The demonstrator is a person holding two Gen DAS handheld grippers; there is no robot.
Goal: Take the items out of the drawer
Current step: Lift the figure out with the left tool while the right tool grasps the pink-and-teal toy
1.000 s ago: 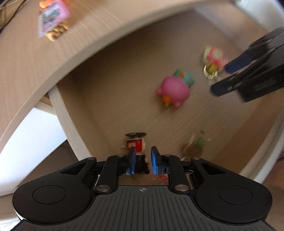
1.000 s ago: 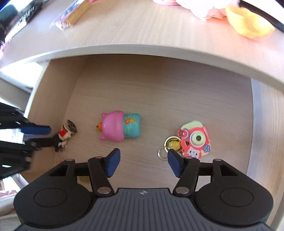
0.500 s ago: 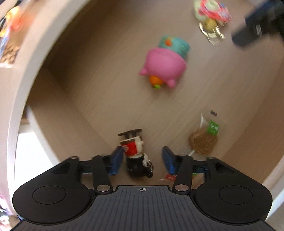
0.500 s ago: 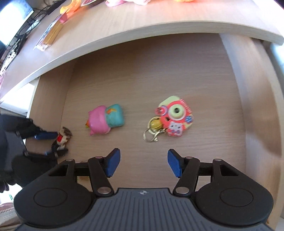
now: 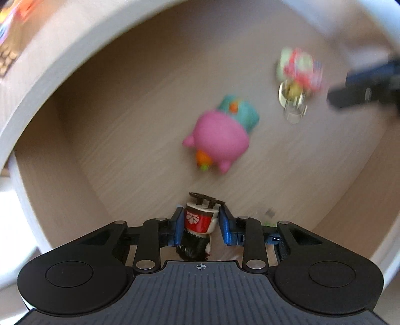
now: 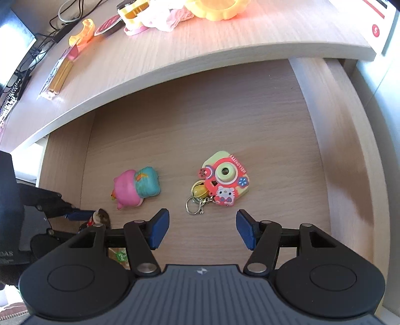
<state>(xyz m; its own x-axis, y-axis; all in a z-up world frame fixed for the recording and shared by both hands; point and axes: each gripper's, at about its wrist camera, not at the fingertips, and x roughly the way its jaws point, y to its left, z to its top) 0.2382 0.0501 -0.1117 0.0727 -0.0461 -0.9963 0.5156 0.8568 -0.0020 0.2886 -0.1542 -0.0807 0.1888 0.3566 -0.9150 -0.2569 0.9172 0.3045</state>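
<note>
The drawer (image 6: 195, 120) stands open under the desk top. A small figurine (image 5: 198, 220) with a red and white body and a black hat lies near the drawer's left wall. My left gripper (image 5: 200, 223) points straight down over it, its jaws closing with the figurine between the blue pads, which touch both its sides. The right wrist view shows that gripper (image 6: 83, 222) at the figurine (image 6: 98, 217). My right gripper (image 6: 201, 230) hangs open above the drawer floor, just in front of a pink camera keychain (image 6: 226, 180), holding nothing. A pink and teal squishy toy (image 6: 136, 188) lies between the two.
A small green snack packet (image 6: 120, 256) lies by the drawer's front left corner. The desk top (image 6: 212, 50) overhangs the drawer's back and carries a yellow ring toy (image 6: 217, 10), a pencil pack (image 6: 58, 75) and other clutter. The drawer's right wall (image 6: 350, 162) is close.
My left gripper opened wide, sank over the figurine and then closed onto it. My right gripper slid across the drawer towards the camera keychain, still open.
</note>
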